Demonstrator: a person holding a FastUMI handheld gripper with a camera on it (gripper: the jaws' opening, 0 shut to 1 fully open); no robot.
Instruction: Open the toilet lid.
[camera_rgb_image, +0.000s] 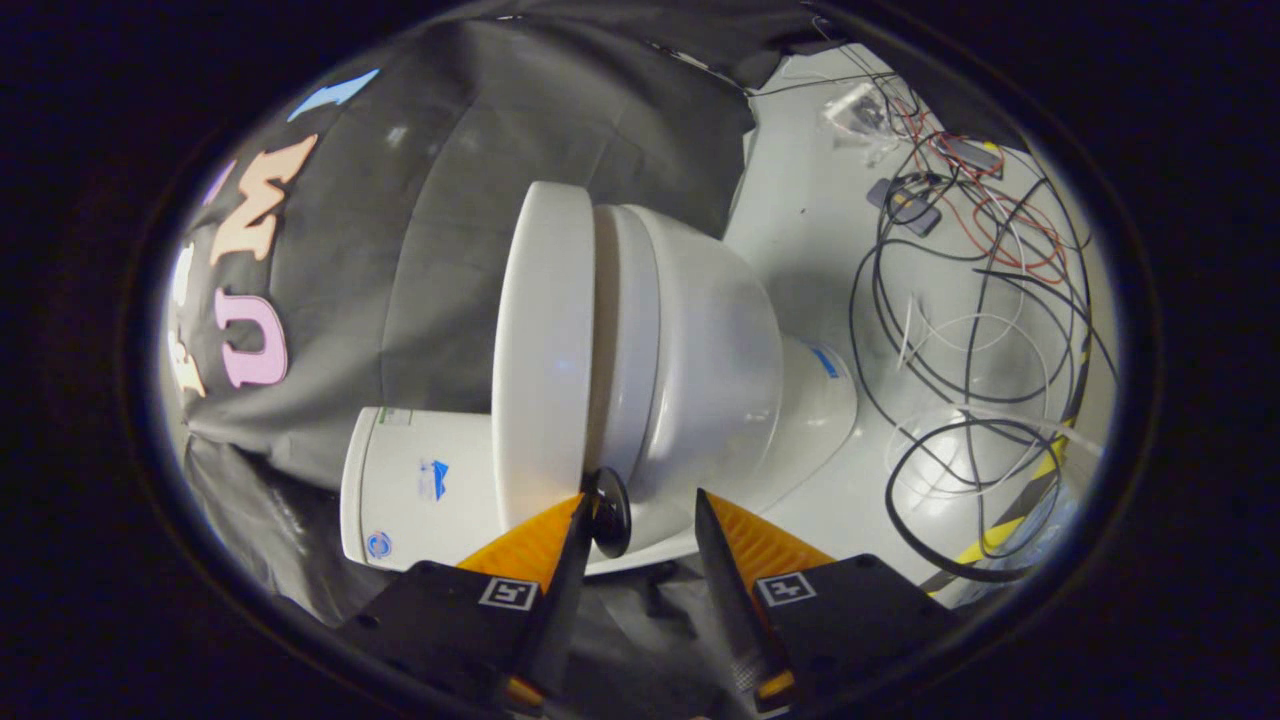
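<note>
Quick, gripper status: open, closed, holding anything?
Gripper: jaws open, holding nothing, just short of the toilet lid; a small black disc sits against one finger's inner side, nature unclear.

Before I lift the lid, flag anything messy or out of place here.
Loose black, red and white cables sprawl in a tangle over the white floor beside the toilet. The lid looks closed and undamaged. The open gripper sits at its edge.

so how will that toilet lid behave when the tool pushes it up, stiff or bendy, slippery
The toilet lid looks like thick, glossy moulded plastic, so probably stiff and rather slippery. It seems to lie closed on the seat, so it would likely swing at its hinge, not lift free. The open tool has one finger at its rim.
</note>
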